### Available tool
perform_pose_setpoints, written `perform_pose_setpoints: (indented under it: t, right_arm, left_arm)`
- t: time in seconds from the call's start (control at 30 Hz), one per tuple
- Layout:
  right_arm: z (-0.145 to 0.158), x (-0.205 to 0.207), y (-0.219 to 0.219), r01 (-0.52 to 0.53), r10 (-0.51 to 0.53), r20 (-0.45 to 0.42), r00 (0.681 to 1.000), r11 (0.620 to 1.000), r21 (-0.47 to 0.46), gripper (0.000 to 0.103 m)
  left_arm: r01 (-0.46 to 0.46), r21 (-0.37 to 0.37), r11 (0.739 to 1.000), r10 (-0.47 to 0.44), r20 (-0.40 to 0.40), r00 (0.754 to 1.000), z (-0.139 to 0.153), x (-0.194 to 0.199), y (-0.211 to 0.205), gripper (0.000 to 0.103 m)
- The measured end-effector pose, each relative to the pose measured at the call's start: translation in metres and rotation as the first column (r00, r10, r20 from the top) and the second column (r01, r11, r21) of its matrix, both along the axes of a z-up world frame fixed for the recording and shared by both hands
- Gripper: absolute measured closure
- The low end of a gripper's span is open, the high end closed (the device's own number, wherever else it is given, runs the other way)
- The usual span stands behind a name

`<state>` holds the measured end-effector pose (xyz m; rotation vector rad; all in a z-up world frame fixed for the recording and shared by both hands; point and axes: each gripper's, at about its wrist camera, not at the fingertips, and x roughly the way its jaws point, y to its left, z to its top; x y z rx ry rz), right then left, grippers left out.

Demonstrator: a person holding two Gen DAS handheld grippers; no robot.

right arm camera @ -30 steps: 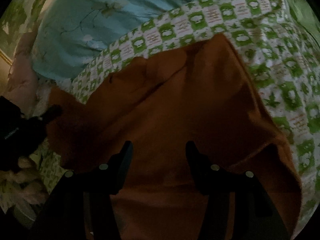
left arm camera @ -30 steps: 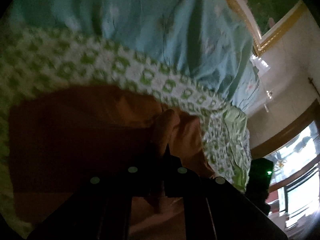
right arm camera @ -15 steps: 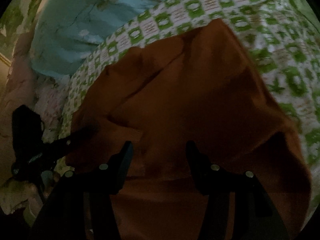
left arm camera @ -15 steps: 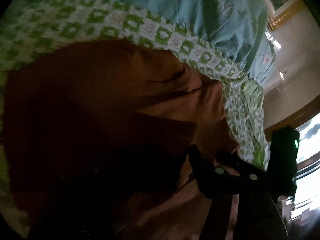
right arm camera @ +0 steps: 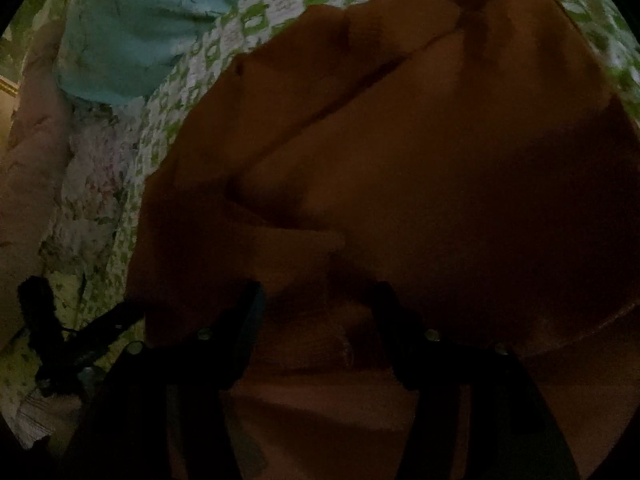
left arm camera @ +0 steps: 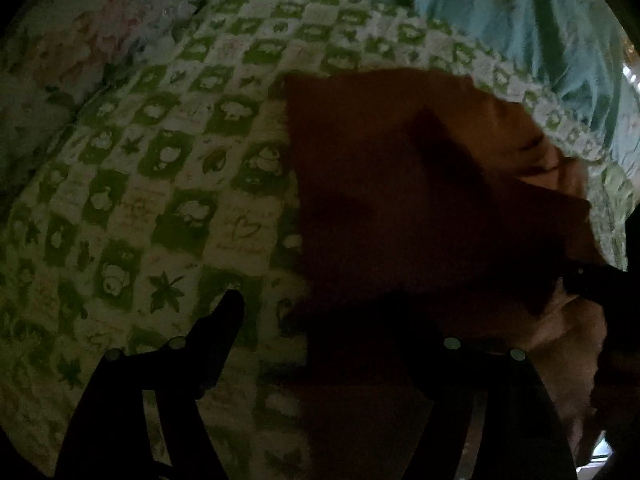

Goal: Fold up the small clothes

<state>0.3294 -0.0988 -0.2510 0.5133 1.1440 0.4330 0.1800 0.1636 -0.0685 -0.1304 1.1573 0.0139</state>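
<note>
Broadly, the bed fills both views: a green-and-white checked sheet [left arm camera: 168,184] printed with small animals and leaves, a pale blue quilt [left arm camera: 520,20] bunched along its far edge, and a pinkish floral pillow [right arm camera: 36,152] off to one side.

Task item: an orange-brown garment [right arm camera: 400,160], lying on the checked sheet, partly doubled over itself — a raised fold runs across its middle in the right wrist view. Judged soft, light and limp; it should drape and slump rather than hold a crease, and layers will probably slide over one another. Best hold seems to be a free edge or corner, such as the straight left edge [left arm camera: 296,184] seen from the left wrist, pinching one layer only.

Left gripper [left arm camera: 332,312]: fingers spread wide, nothing between them; one finger over bare sheet, the other dark against the garment's edge. Right gripper [right arm camera: 316,296]: fingers also apart, hovering low over the cloth — contact cannot be told in this dim light.

Obstacles: the quilt sits close to the garment's far edge and could snag a fold. The grippers are near each other.
</note>
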Motion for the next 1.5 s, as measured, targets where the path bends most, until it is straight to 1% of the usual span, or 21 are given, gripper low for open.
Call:
perform_pose_setpoints:
  t: [0.03,0.07,0.13,0.2,0.3,0.33,0.4,0.53,0.6,0.67,0.73,0.8,0.83,0.87,0.93,1.0,1.07,1.17,1.27,1.37,1.5]
  right_arm:
    - [0.002,0.002,0.002,-0.010,0.010,0.002,1.000,1.000,0.004,0.099]
    - [0.005,0.004,0.004,-0.016,0.016,0.004,1.000,1.000,-0.012,0.100]
    - [0.021,0.004,-0.002,-0.011,0.011,0.046,0.999,1.000,-0.006,0.100]
    - [0.043,0.004,-0.016,0.024,-0.024,0.101,0.995,1.000,0.005,0.100]
    - [0.071,0.001,-0.051,0.100,-0.103,0.160,0.982,0.995,0.025,0.100]
    - [0.074,0.003,-0.062,0.107,-0.111,0.156,0.981,0.994,0.032,0.100]
    - [0.068,0.009,-0.071,0.084,-0.083,0.112,0.990,0.996,0.005,0.099]
    - [0.057,0.003,-0.059,0.061,-0.048,0.124,0.991,0.993,-0.098,0.100]
    - [0.055,0.000,-0.059,0.071,-0.058,0.128,0.990,0.992,-0.100,0.100]
    - [0.056,-0.004,-0.069,0.094,-0.081,0.139,0.987,0.992,-0.089,0.100]
    - [0.065,-0.005,-0.085,0.131,-0.119,0.157,0.980,0.989,-0.065,0.100]
    - [0.084,-0.006,-0.103,0.172,-0.163,0.191,0.968,0.985,-0.033,0.100]
    - [0.094,-0.007,-0.111,0.188,-0.177,0.212,0.961,0.982,-0.032,0.100]
    - [0.106,-0.009,-0.120,0.212,-0.194,0.243,0.950,0.976,-0.050,0.100]
    - [0.114,-0.012,-0.134,0.249,-0.214,0.272,0.938,0.963,-0.102,0.100]
    - [0.104,-0.009,-0.147,0.278,-0.234,0.255,0.938,0.948,-0.152,0.100]
    - [0.078,-0.003,-0.161,0.304,-0.269,0.194,0.943,0.936,-0.177,0.100]
    - [0.055,0.000,-0.162,0.296,-0.271,0.146,0.951,0.937,-0.187,0.100]
    - [0.048,0.001,-0.158,0.295,-0.271,0.144,0.952,0.938,-0.185,0.100]
    - [0.036,0.003,-0.158,0.297,-0.275,0.127,0.953,0.930,-0.216,0.100]
    - [0.042,-0.001,-0.156,0.293,-0.258,0.173,0.951,0.929,-0.226,0.100]
  left_arm:
    - [0.002,0.012,1.000,-0.002,0.001,1.000,-0.003,0.003,-0.002,0.029]
    - [0.002,0.025,1.000,-0.003,0.003,1.000,-0.006,0.005,-0.003,0.030]
    - [-0.007,0.034,0.999,0.007,0.002,1.000,-0.010,0.009,-0.003,0.032]
    - [-0.022,0.024,0.999,0.021,0.004,1.000,-0.011,0.011,-0.004,0.033]
    - [-0.004,0.004,1.000,0.004,0.008,1.000,-0.009,0.009,-0.004,0.036]
    - [0.003,-0.004,1.000,-0.003,0.010,1.000,-0.008,0.008,-0.004,0.037]
    - [0.011,-0.011,1.000,-0.011,0.008,1.000,-0.009,0.005,-0.002,0.037]
    - [0.005,0.001,1.000,-0.005,-0.001,1.000,-0.009,0.002,0.001,0.037]
    - [0.007,0.012,1.000,-0.007,-0.008,1.000,-0.011,0.003,0.003,0.038]
    - [0.011,0.027,1.000,-0.011,-0.006,1.000,-0.010,0.004,0.002,0.038]
    - [0.012,0.054,0.998,-0.011,-0.010,1.000,-0.008,0.006,0.000,0.039]
    - [0.007,0.076,0.997,-0.006,-0.014,1.000,-0.010,0.006,-0.003,0.042]
    - [0.003,0.082,0.997,-0.001,-0.015,1.000,-0.010,0.006,-0.005,0.043]
    - [-0.002,0.084,0.996,0.003,-0.013,1.000,-0.010,0.006,-0.006,0.044]
    - [-0.012,0.089,0.996,0.013,-0.010,1.000,-0.008,0.006,-0.008,0.047]
    - [-0.022,0.078,0.997,0.023,-0.010,1.000,-0.004,0.005,-0.009,0.047]
    - [-0.026,0.069,0.997,0.027,-0.011,1.000,-0.003,0.006,-0.008,0.047]
    - [-0.036,0.055,0.998,0.037,-0.015,0.999,0.000,0.008,-0.007,0.047]
    - [-0.053,0.035,0.998,0.054,-0.021,0.998,0.001,0.006,-0.001,0.047]
    - [-0.060,0.033,0.998,0.061,-0.027,0.998,0.006,0.006,-0.002,0.047]
    - [-0.083,0.016,0.996,0.083,-0.035,0.996,0.010,0.006,-0.005,0.047]
